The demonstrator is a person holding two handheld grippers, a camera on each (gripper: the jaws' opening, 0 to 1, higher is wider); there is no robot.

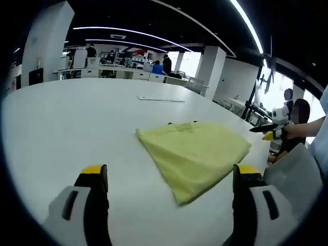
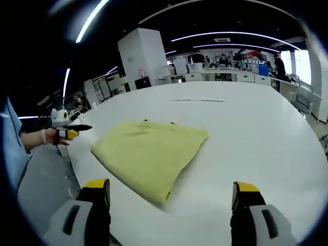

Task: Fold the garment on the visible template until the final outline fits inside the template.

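Yellow garment (image 1: 193, 154) folded flat on the white surface (image 1: 66, 123).

Lying near the surface's edge, dark bits peeking out at its far side. Left gripper (image 1: 171, 179) just before it, jaws wide apart, holding nothing. Right gripper (image 2: 171, 192) likewise close before the garment (image 2: 148, 151), jaws apart and empty. Farther back on the surface (image 2: 256, 123), a thin flat strip (image 1: 160, 99).

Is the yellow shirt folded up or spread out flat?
Folded. The yellow garment lies as a compact patch on the white table, no sleeves sticking out.
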